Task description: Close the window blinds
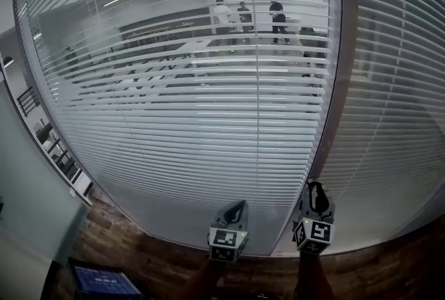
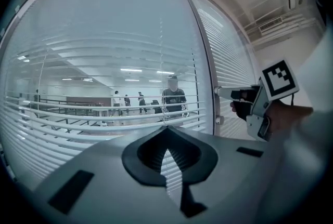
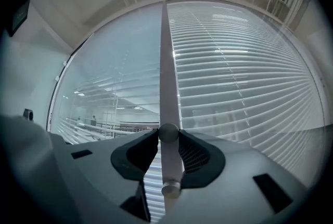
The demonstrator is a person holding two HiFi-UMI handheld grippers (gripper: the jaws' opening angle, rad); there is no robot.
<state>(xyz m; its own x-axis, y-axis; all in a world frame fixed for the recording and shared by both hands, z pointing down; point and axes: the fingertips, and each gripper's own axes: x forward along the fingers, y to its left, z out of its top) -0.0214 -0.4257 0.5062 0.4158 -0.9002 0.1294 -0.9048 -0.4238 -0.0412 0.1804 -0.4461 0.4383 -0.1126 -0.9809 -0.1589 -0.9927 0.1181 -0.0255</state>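
Window blinds (image 1: 174, 117) here are the white horizontal-slat kind, hanging full length over the big glass panel straight ahead. The slats across the middle are tilted open enough that you can see people (image 1: 243, 17) in the room behind. The panel right of the grey upright frame post (image 1: 335, 83) looks a lot more closed.

Handling-wise, I wouldn't touch the slats at all. They look thin and light, the sort that bend or crease if you pinch them, and pushing one does nothing for the rest. The thing to grab is the slim grey round tilt wand (image 3: 167, 77) hanging by the post. It reads as stiff but smooth, so it's probably slippery when you twist it. It also hangs free, so it'll likely swing away if nudged. I'd take it low down, a bit above its end cap (image 3: 171, 187), square across the pads, and squeeze firmly before rolling it.

Right gripper (image 3: 168, 134) has its jaws spread with the wand running between them, tips close against its sides but not clamped as far as I can tell. Left gripper (image 2: 166, 129) sits near it, facing the slats, jaw tips together with nothing in them.
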